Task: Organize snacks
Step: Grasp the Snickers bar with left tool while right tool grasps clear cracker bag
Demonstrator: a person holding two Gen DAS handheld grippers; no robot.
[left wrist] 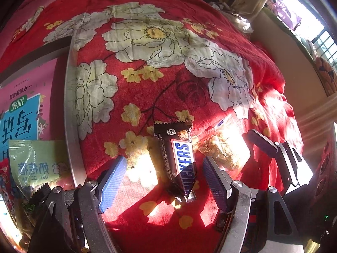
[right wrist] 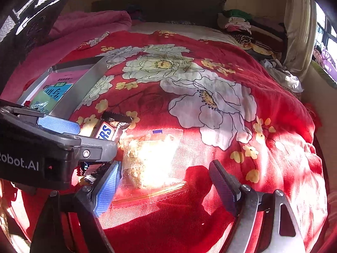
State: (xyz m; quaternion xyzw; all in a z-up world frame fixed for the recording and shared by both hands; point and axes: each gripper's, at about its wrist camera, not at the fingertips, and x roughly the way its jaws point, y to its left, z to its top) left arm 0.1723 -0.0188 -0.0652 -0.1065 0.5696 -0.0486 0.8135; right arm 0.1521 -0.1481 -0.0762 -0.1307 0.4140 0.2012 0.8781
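Surface: a bed under a red floral bedspread point(left wrist: 160, 48), with strong sun patches across its near part.
Snickers bar point(left wrist: 179, 160): lay flat on the bedspread, long axis running near to far, roughly in line with the left gripper's reach.
Left gripper point(left wrist: 162, 179): fingers stood wide apart, one either side of the bar, holding nothing; no pad touched the wrapper.
Clear snack bag point(right wrist: 147, 160): lay just right of the bar, between the fingers of the right gripper point(right wrist: 166, 183).
Right gripper: fingers spread wide, empty, straddling the bag.
Nearer hand: left for the bar, right for the bag, in my judgement.
Tray point(left wrist: 70, 113): metal-rimmed, at the left; it held a green snack packet point(left wrist: 40, 164) and a pink booklet point(left wrist: 27, 97).
Obscured: glare washed out the bag's contents; the bar's near end sat in shadow; the tray's left side was cut off by the frame; whether bar and bag touched could not be told.
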